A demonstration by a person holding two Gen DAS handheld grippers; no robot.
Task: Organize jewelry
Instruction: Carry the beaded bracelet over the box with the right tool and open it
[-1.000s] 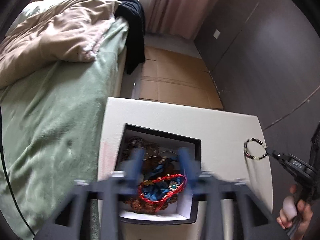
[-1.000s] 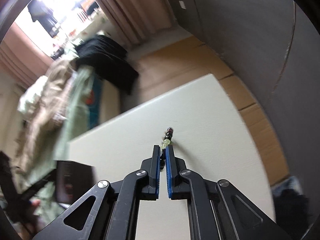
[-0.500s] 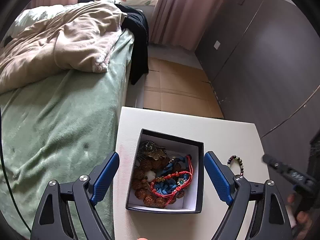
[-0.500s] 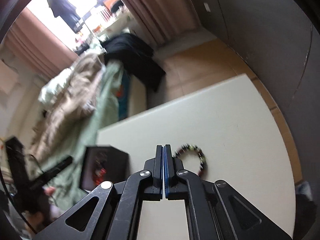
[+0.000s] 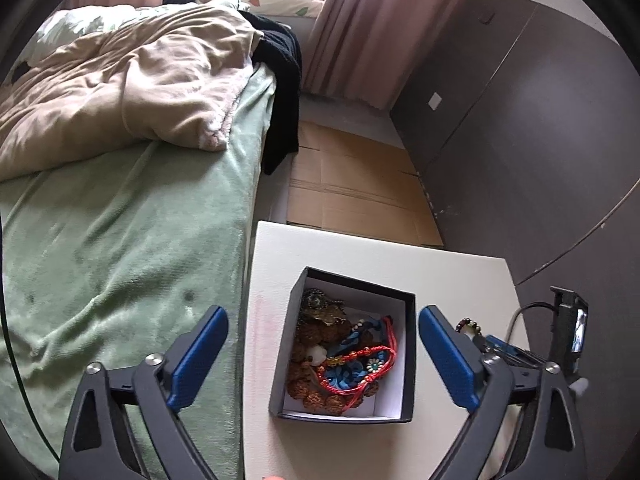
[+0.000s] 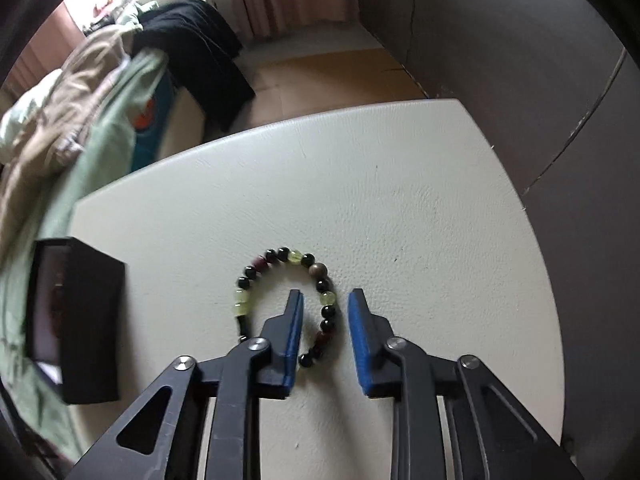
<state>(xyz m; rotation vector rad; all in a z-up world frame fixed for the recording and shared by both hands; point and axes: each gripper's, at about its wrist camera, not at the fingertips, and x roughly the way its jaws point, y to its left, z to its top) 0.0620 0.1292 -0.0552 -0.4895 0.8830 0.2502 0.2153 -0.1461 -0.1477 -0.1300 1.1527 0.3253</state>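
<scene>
A black box with a white inside (image 5: 407, 354) stands on the white table (image 5: 340, 252) and holds several pieces: a red cord bracelet (image 5: 362, 360), brown bead strands and blue pieces. My left gripper (image 5: 323, 354) is wide open and hovers above the box. A bead bracelet (image 6: 286, 280) of black, green and brown beads lies on the table (image 6: 400, 200); a bit shows in the left wrist view (image 5: 466, 325). My right gripper (image 6: 323, 312) is open, its fingers straddling the bracelet's right side. The box (image 6: 80, 320) stands to the left.
A bed with a green sheet (image 5: 120, 240) and beige quilt (image 5: 120, 80) borders the table's left side. A dark wardrobe wall (image 5: 540, 140) stands to the right. Cardboard sheets (image 5: 352, 192) cover the floor beyond the table.
My right gripper has opened and let go of the bead bracelet, which now lies flat on the table. My left gripper has opened wide and lifted back from the box.
</scene>
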